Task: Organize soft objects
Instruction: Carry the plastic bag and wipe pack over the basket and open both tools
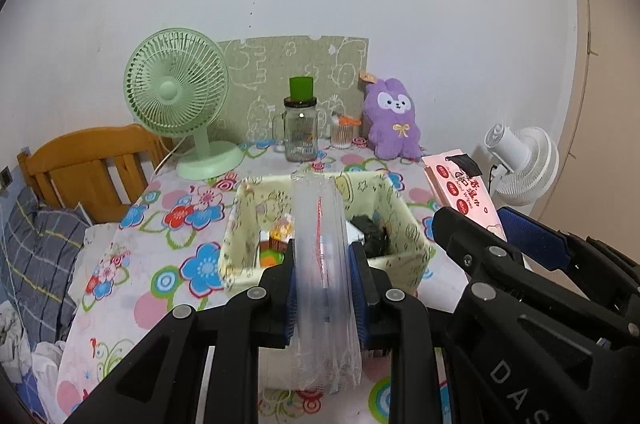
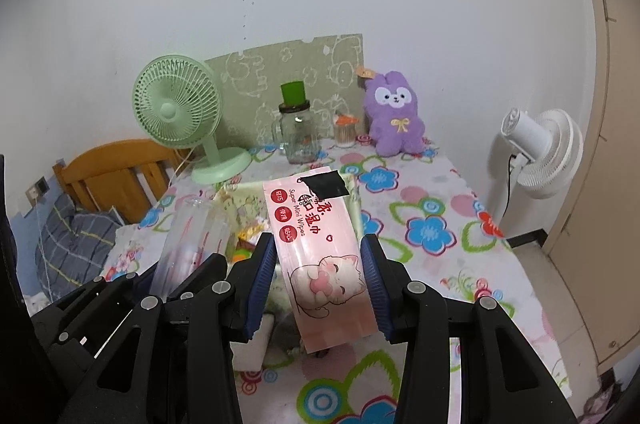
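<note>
- Clear plastic pack (image 1: 322, 264) pinched between left gripper (image 1: 322, 288) fingers, frame centre, raised over the cream fabric box (image 1: 404, 220).
- Pink wipes pack (image 2: 320, 256) pinched by right gripper (image 2: 318, 288), centre frame, above the same box.
- Purple plush bunny (image 1: 394, 119) upper right; green fan (image 1: 178, 95) upper left, both on the floral tablecloth (image 1: 160, 264).

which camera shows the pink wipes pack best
The right wrist view: the pink wipes pack sits centred between the right gripper fingers, showing its cat drawing, lettering and black tape. The left wrist view catches only the pack's upper part at the right, above the storage box, its lower part hidden by the gripper.
</note>
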### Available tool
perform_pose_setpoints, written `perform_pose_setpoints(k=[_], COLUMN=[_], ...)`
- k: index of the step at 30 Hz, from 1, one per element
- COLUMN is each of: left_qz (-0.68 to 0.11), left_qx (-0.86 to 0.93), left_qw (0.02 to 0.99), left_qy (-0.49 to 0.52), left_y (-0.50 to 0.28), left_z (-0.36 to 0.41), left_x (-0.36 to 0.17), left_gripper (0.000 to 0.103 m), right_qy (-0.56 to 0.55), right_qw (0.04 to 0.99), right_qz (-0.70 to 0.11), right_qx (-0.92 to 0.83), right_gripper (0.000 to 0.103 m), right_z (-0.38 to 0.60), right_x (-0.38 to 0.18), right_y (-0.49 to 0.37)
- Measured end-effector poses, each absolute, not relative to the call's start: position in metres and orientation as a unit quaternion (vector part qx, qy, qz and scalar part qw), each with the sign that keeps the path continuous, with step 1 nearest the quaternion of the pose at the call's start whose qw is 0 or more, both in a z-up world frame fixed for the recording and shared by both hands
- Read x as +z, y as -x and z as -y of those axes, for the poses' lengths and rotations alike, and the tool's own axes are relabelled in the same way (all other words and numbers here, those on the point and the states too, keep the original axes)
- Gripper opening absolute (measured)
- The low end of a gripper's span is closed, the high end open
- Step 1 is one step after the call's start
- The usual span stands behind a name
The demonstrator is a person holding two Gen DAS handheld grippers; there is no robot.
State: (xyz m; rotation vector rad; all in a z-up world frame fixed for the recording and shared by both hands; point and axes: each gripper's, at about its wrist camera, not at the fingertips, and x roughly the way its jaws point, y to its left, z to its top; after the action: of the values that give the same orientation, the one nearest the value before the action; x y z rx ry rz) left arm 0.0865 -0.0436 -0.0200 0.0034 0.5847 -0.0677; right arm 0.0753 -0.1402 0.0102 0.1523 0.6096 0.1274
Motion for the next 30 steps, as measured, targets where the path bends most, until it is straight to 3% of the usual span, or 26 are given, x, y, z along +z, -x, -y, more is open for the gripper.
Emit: perform_pose_setpoints(k=[25, 30], left_qz=[-0.300, -0.319], left_qx=[-0.033, -0.032], left_qw=[0.953, 0.947], left_qy=[-0.013, -0.015], left_y=[-0.169, -0.184], left_z=[0.043, 0.045], left_x=[-0.018, -0.030], left_gripper=[0.023, 0.030], right_qy=[-0.086, -0.098], right_qw=[0.951, 0.945], right_qz=[-0.289, -0.302], right_qx=[0.068, 0.073], right_gripper=[0.048, 0.048], right_z=[0.141, 0.143], right_x=[0.010, -0.001], right_y=[-0.159, -0.170])
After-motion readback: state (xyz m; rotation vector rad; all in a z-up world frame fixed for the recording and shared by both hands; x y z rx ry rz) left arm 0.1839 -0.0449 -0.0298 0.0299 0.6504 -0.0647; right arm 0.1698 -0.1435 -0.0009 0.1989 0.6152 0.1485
